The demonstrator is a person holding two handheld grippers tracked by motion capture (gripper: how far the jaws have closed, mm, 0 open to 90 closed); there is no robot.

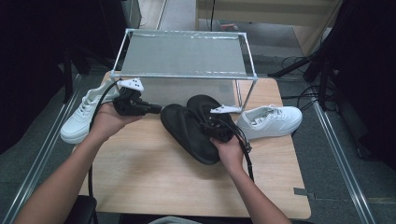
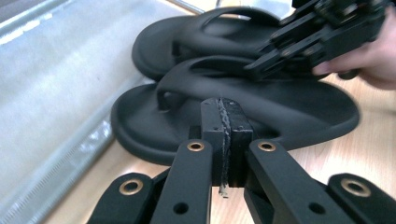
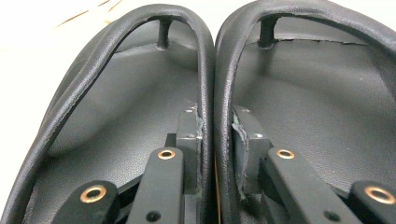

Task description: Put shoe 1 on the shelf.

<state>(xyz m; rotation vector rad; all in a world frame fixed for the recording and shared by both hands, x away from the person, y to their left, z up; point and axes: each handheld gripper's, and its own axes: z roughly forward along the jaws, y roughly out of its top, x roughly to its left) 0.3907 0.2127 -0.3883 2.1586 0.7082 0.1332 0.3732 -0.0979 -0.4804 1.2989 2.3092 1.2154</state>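
Right gripper: jaws pinch the adjoining straps of the two black sandals, mid-table before the wire rack | left gripper: pressed together, empty | risk: thin two-strap pinch, one sandal may slip loose | right gripper view shows the pinch; high view shows white sneakers at both table edges.

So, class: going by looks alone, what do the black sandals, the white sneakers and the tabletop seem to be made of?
Sandals: probably moulded foam or rubber, matte, with a fine grain and thick rounded edges. Straps: a smoother, leather-like skin, possibly synthetic. Sneakers: smooth white leather or imitation, slight sheen, stitched panels, laces. Tabletop: pale wood or wood-look laminate, judging by the grain lines.
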